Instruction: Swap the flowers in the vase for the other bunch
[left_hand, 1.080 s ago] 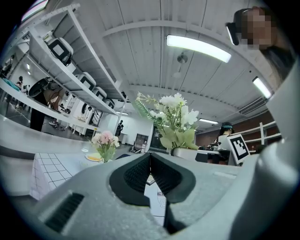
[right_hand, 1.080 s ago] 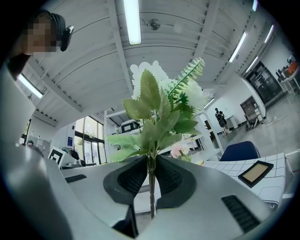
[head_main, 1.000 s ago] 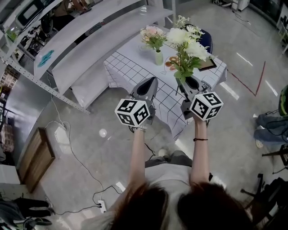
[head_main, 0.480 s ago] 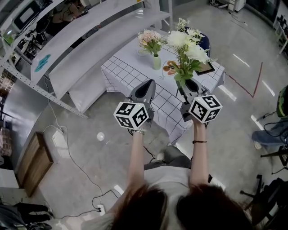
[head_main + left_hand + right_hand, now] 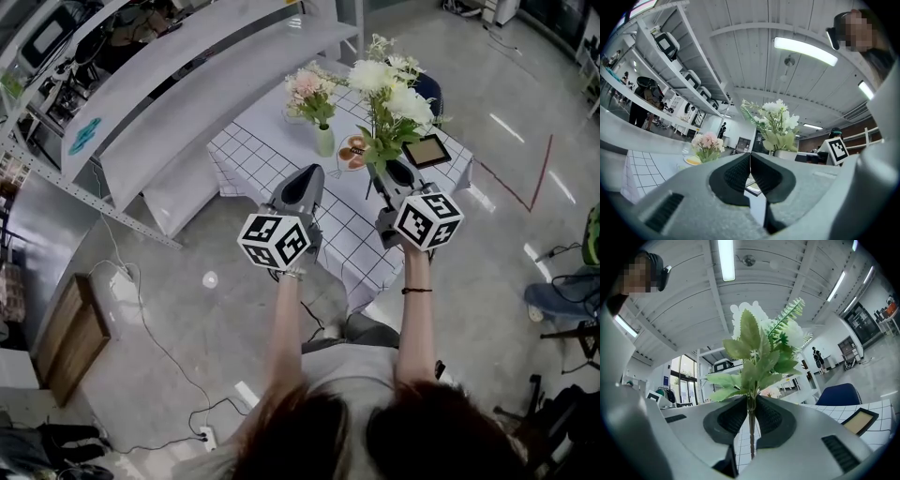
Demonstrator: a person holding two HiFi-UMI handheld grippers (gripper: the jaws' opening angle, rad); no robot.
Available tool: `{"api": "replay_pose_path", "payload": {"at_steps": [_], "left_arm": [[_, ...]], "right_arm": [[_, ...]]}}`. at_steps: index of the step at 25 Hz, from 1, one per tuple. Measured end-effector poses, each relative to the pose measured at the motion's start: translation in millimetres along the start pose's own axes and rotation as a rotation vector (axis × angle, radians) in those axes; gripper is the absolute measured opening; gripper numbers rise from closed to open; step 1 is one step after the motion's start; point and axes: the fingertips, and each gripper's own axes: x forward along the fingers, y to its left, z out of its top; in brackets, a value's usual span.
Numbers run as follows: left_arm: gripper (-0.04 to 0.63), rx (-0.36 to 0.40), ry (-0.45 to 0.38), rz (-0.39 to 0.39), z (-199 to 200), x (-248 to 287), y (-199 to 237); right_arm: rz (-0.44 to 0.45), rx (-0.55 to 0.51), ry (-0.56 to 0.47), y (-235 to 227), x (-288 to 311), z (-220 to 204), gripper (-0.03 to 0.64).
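Note:
A bunch of pink flowers (image 5: 310,87) stands in a small pale green vase (image 5: 324,142) on the checked tablecloth (image 5: 272,150). My right gripper (image 5: 395,172) is shut on the stem of a white flower bunch (image 5: 387,94) and holds it upright near the table's front edge; in the right gripper view the stem (image 5: 751,423) is pinched between the pads under green leaves (image 5: 754,354). My left gripper (image 5: 306,184) is shut and holds nothing, level with the right one. In the left gripper view the pink flowers (image 5: 707,143) and the white flower bunch (image 5: 776,123) show beyond its closed jaws.
A plate with food (image 5: 353,150) and a framed tablet-like thing (image 5: 427,150) lie on the table. A blue chair (image 5: 429,89) stands behind it. Long white shelving (image 5: 169,112) runs along the left. Cables (image 5: 150,328) and a wooden crate (image 5: 70,342) are on the floor.
Both grippers and the view have shifted closer to the table; the white bunch stays clamped in the right gripper and the vase now sits nearer in the head view.

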Motion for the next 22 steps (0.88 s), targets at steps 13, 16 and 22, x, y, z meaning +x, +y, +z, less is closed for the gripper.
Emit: {"api": "replay_pose_path", "payload": {"at_steps": [13,16,22], "left_arm": [[0.012,0.018,-0.033,0.057,-2,38,20],[0.012,0.020,-0.042,0.082,-3,40,24],[0.012,0.032,-0.018,0.104,-11,51,32]], "right_arm": [[0.034,0.037,0.025,-39,34,-1,0.051],[0.048,0.042,0.028,-43,39,-1,0.051],[0.058,0.048,0.040,-53,48,-3,0.051]]}}
